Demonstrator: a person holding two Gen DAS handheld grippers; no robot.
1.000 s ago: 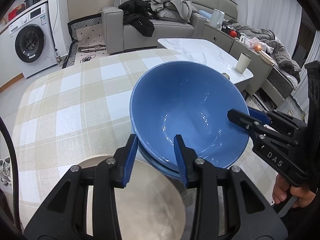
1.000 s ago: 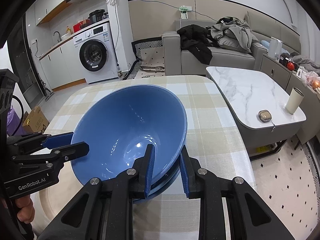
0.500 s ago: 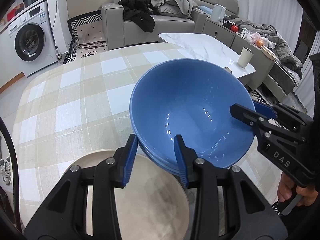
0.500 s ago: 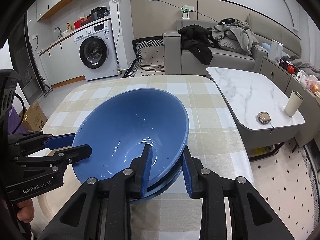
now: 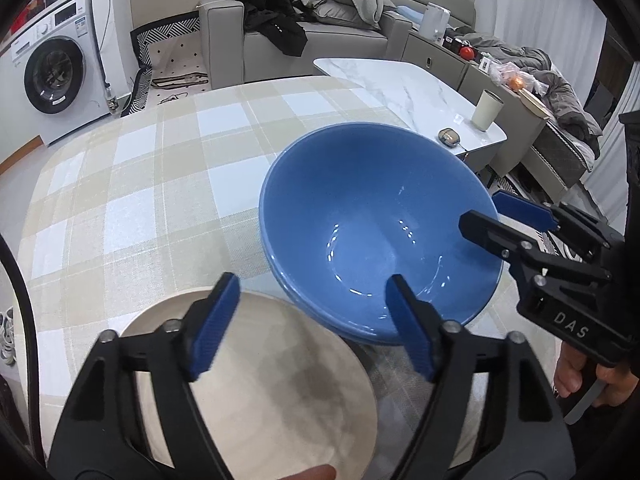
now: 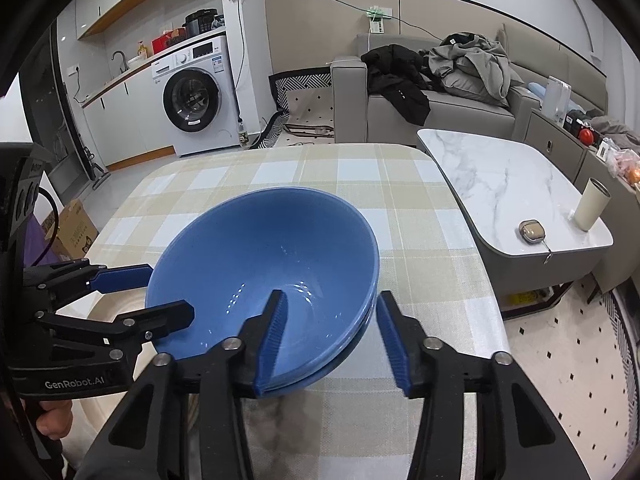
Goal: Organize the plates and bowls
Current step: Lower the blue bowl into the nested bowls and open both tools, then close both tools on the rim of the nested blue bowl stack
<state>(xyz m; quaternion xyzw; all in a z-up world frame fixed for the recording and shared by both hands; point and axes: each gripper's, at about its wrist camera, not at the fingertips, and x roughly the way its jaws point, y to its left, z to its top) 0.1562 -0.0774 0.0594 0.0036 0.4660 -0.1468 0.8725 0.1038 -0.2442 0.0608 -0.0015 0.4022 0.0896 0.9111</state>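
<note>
Both grippers letting go: left gripper [image 5: 310, 322] and right gripper [image 6: 332, 338] jaws opening, straddling the rim without pressing it. Blue bowl [image 5: 372, 224] nested in a second bowl mid-table. Cream plate [image 5: 256, 392] at its 7 o'clock likely still unsorted.

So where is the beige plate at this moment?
In the left wrist view the beige plate lies on the checked tablecloth, bottom left, touching or just under the near-left rim of the stacked blue bowls.
</note>
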